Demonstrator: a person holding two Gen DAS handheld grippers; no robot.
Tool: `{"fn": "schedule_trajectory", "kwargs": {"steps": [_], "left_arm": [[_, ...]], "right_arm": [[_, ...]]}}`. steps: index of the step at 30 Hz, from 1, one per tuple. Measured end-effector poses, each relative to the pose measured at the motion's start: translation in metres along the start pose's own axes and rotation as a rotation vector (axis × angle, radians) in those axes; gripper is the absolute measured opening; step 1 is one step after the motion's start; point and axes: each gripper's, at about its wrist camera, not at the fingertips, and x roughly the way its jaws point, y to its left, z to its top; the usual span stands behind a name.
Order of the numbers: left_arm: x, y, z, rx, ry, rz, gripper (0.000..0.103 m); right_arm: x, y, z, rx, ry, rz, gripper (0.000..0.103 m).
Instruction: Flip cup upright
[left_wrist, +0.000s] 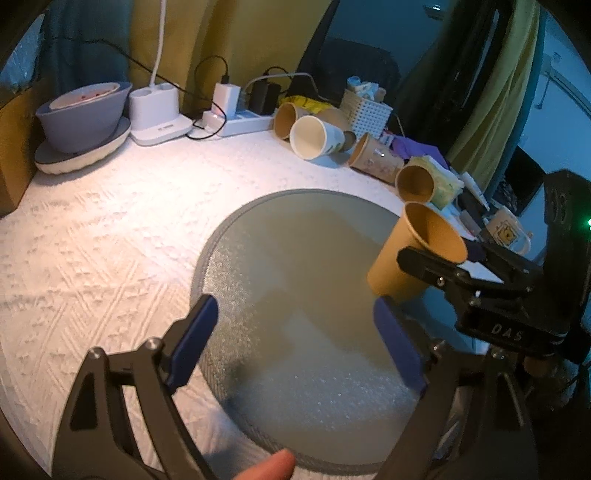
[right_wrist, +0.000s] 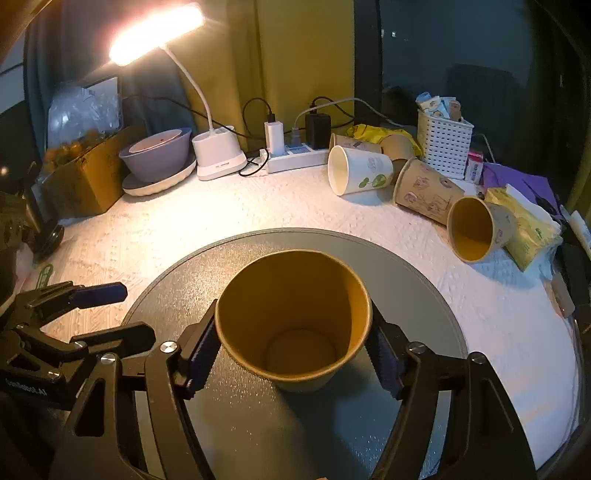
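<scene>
A plain brown paper cup (right_wrist: 293, 317) stands mouth-up on the round grey mat (right_wrist: 424, 295), tilted slightly. My right gripper (right_wrist: 293, 350) is shut on the cup, a blue pad on each side just under the rim. In the left wrist view the same cup (left_wrist: 410, 254) sits at the mat's (left_wrist: 288, 280) right edge, held by the right gripper (left_wrist: 443, 258). My left gripper (left_wrist: 295, 343) is open and empty over the mat, left of the cup; it shows at the left of the right wrist view (right_wrist: 110, 310).
Several paper cups lie on their sides at the back right: a white one (right_wrist: 358, 175), a patterned brown one (right_wrist: 424, 192) and a plain one (right_wrist: 476, 229). A white basket (right_wrist: 443, 147), power strip (right_wrist: 295, 157), lit desk lamp (right_wrist: 218, 155), stacked bowls (right_wrist: 159, 155) and cardboard box (right_wrist: 85, 177) line the back.
</scene>
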Motion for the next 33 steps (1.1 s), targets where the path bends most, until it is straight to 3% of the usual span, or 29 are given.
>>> {"fn": "schedule_trajectory", "kwargs": {"steps": [33], "left_arm": [[-0.092, -0.054, -0.027, 0.088, -0.184, 0.000, 0.087]], "right_arm": [[-0.110, 0.008, -0.036, -0.004, -0.132, -0.073, 0.077]]}}
